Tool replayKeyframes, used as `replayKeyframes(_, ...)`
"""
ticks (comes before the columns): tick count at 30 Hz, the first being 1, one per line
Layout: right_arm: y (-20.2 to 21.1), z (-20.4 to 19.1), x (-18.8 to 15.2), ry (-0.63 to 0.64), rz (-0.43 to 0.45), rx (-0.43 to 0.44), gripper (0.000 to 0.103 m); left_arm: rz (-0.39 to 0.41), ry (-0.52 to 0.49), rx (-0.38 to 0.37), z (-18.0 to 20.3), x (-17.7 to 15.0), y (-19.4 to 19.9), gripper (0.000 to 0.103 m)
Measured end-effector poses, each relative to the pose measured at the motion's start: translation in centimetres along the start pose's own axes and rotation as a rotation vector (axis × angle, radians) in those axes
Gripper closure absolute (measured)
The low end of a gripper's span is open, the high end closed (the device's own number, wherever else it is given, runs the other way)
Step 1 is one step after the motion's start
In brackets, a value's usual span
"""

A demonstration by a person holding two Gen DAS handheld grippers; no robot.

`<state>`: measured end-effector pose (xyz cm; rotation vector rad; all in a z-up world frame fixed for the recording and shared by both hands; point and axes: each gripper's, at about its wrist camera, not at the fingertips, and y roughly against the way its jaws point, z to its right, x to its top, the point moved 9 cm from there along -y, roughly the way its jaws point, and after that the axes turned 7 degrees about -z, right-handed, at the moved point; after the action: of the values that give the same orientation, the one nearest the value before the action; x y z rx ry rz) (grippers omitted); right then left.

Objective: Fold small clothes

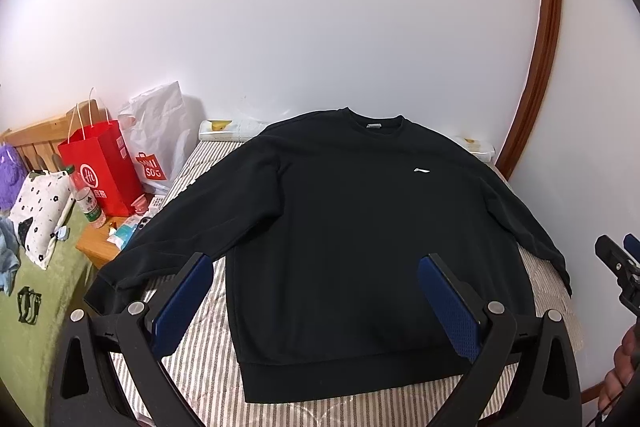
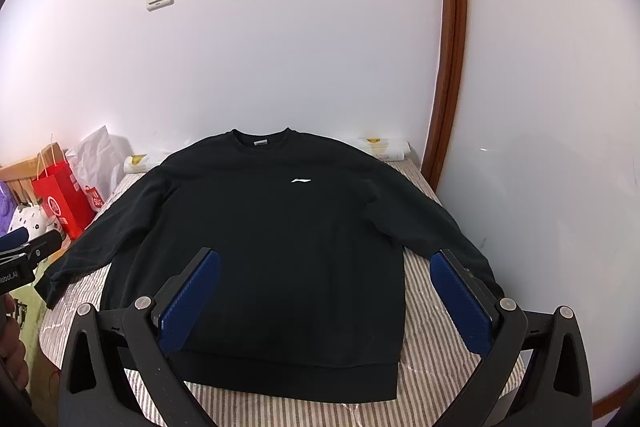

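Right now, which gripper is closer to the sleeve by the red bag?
Probably left. The left gripper hangs open over the black sweatshirt's left sleeve, near the red bag; the right gripper sits farther over.

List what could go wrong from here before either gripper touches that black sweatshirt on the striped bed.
1. The black sweatshirt is wide; its left sleeve cuff hangs past the striped bed's edge, so it may drag or slip off during folding.
2. Both the left gripper and right gripper are open above thick fabric; a pinch could also catch the striped sheet.
3. The red bag and bottle stand near that sleeve; a swing could topple them.
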<state>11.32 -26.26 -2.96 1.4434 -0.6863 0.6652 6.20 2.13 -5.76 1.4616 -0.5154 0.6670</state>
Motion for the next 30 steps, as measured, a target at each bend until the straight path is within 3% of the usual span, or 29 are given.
replayKeyframes(30,-0.91,-0.72,-0.46,-0.008,-0.016,0.020,0.000,-0.004,0.003,0.005,-0.68,-0.43,-0.14,0.000)
